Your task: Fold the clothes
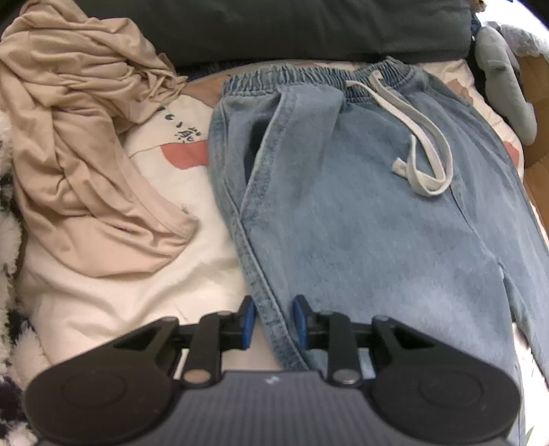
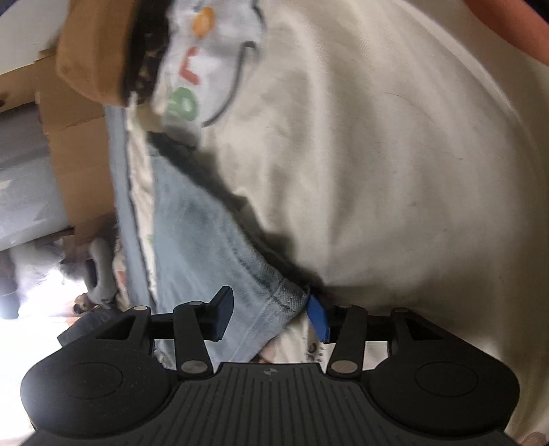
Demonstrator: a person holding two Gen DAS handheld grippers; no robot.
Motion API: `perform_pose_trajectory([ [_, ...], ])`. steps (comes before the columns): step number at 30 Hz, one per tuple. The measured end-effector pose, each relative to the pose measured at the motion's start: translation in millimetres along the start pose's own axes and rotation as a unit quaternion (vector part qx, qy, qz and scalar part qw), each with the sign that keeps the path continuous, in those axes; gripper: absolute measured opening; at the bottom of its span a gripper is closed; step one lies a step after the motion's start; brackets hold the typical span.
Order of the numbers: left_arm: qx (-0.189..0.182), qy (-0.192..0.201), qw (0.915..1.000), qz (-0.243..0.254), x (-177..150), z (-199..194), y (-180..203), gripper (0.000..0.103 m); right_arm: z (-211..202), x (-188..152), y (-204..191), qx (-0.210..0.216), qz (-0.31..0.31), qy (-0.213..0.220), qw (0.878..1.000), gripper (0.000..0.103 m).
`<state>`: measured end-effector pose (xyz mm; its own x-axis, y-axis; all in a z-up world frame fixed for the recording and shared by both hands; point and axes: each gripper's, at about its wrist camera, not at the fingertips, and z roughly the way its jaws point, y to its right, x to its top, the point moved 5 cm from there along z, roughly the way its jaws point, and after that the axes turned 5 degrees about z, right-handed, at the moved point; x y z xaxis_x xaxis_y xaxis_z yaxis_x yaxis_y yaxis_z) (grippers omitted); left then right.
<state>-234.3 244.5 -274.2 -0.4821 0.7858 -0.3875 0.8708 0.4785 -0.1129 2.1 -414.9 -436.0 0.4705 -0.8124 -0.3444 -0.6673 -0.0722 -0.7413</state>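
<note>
A bed with a printed cream cover, cardboard boxes beside it.

The cream bedcover (image 1: pixel 113 291) carries coral patches and small dark characters. Along its far edge lies a long dark grey cushion (image 1: pixel 274 27). A grey soft toy (image 1: pixel 504 82) leans at the bed's right side, against brown cardboard boxes (image 2: pixel 75 137). At the left edge sits something fluffy, black and white (image 1: pixel 7 212). Strong white light washes out the lower left of the right wrist view.

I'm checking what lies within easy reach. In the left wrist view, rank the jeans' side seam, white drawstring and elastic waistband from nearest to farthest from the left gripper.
1. Side seam, between the left gripper's fingers.
2. Drawstring, up and right.
3. Waistband, at the jeans' far end.
</note>
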Motion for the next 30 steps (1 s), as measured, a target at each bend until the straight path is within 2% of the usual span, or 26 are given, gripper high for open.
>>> perform_pose_trajectory([
  [6, -0.003, 0.003, 1.0, 0.004, 1.6, 3.2, -1.2, 0.029, -16.9, -2.9, -23.9, 0.054, -0.029, -0.019, 0.998, 0.05],
  [10, -0.004, 0.005, 1.0, 0.003, 1.2, 4.5, -1.3, 0.03, -14.1, -2.5, -34.2, 0.054, -0.048, -0.026, 0.997, 0.05],
  [17, -0.008, 0.014, 0.9999, 0.002, 3.4, 6.4, -2.8, 0.032, -0.4, 5.6, -27.0, 0.023, -0.059, -0.026, 0.998, 0.05],
  [19, -0.014, 0.021, 0.9997, -0.004, 4.0, 6.4, -5.2, 0.032, 5.2, 6.0, -27.7, 0.019, -0.065, -0.027, 0.997, 0.046],
  [20, -0.016, 0.024, 0.9996, -0.008, 3.8, 6.8, -6.6, 0.032, 7.3, 5.8, -28.2, 0.017, -0.068, -0.028, 0.997, 0.04],
  [22, -0.02, 0.027, 0.9993, -0.015, 3.3, 8.0, -8.7, 0.033, 6.2, 3.1, -31.3, 0.017, -0.074, -0.027, 0.997, 0.036],
  [30, -0.021, 0.033, 0.9991, -0.018, 0.5, 11.5, -7.5, 0.033, -21.1, -8.7, -35.0, 0.057, -0.053, -0.011, 0.997, 0.036],
])
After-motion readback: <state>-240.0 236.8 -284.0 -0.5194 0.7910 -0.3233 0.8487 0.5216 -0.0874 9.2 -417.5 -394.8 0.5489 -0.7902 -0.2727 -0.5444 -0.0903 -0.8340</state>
